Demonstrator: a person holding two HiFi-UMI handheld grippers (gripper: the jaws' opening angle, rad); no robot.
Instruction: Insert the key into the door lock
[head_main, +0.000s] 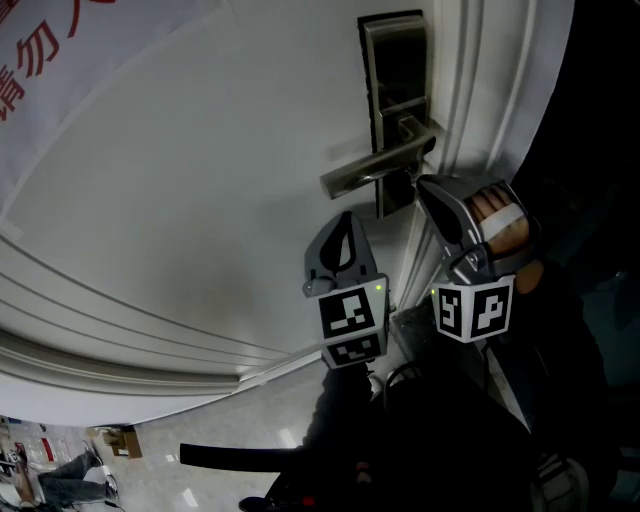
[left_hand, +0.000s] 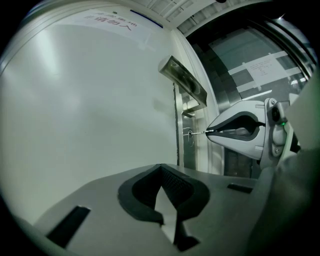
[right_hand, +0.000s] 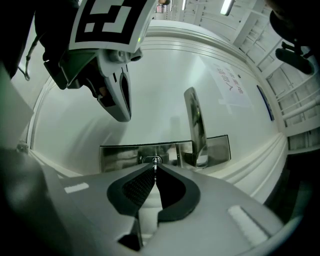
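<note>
Key (left_hand: 198, 133) (one) pinched by right gripper (right_hand: 154, 171).

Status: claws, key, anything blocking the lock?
Right claw shut on thin silver metal key. Key tip at keyhole in brushed steel lock plate. Left claw shut, empty. Nothing blocking.

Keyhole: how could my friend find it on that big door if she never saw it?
Start at the big white door and find the tall metal lock plate by its edge. Look on that plate below the long handle. The keyhole is the small round slot there, the one spot the thin key held in the right gripper touches.
</note>
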